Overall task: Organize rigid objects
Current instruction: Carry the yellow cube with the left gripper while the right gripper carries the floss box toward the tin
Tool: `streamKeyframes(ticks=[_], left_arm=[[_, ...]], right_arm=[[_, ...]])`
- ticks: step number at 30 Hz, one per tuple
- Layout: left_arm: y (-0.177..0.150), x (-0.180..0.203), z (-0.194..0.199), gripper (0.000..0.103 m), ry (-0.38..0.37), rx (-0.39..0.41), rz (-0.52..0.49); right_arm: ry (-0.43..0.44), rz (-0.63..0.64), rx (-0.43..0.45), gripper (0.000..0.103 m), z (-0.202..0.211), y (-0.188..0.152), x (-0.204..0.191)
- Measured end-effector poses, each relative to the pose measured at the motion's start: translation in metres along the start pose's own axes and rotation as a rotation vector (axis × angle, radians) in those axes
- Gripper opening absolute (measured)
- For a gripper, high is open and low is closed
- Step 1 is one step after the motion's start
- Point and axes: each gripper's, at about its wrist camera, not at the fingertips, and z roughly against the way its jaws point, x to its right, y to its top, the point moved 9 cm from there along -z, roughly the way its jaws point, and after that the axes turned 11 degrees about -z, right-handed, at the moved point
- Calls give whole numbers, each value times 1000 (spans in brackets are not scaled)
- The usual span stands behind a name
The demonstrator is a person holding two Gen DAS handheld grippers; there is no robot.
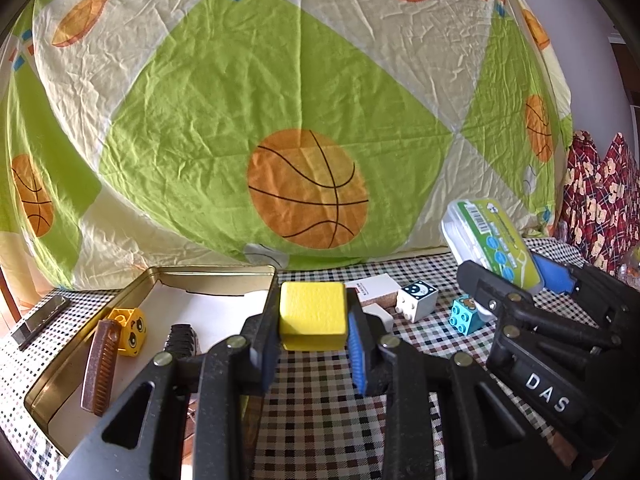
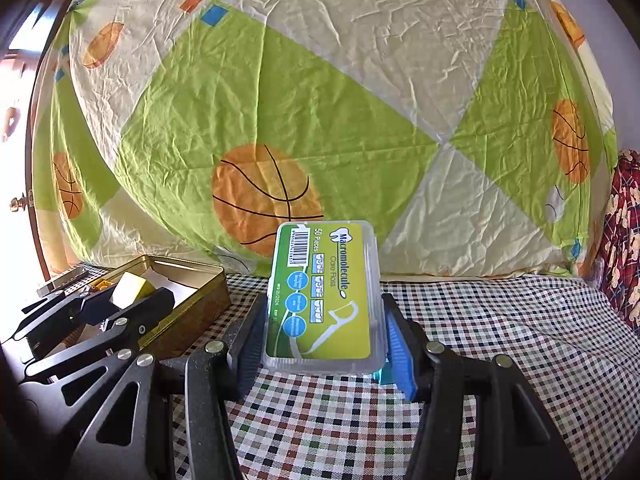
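Yellow block [image 1: 312,315] sits clamped in my left tongs [image 1: 313,344], floss box [image 2: 325,296] in my right tongs [image 2: 325,340]; both crowd the tin [image 1: 216,276], risking collision.

Home: basketball bedsheet [image 1: 304,120], checked tablecloth [image 2: 500,340]

Teal brick [image 2: 385,374] mostly hidden behind floss box [image 2: 324,294]; small print unreadable. Black thing in tin [image 1: 182,338] cut off by left gripper [image 1: 312,344].

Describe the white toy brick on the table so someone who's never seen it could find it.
Start at the gold tin on the checked table. Right of it, past a white card, stands the white brick, beside a turquoise brick. Only the white one has a dark moon picture.
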Motion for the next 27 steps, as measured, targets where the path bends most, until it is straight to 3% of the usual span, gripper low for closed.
streamKeyframes(ticks=[8, 27], left_arm=[[0, -5, 6, 28, 29, 16, 6], [5, -10, 16, 28, 22, 54, 24]], right_arm=[[1, 5, 12, 56, 3, 1, -1], [22, 32, 38, 56, 11, 2, -13]])
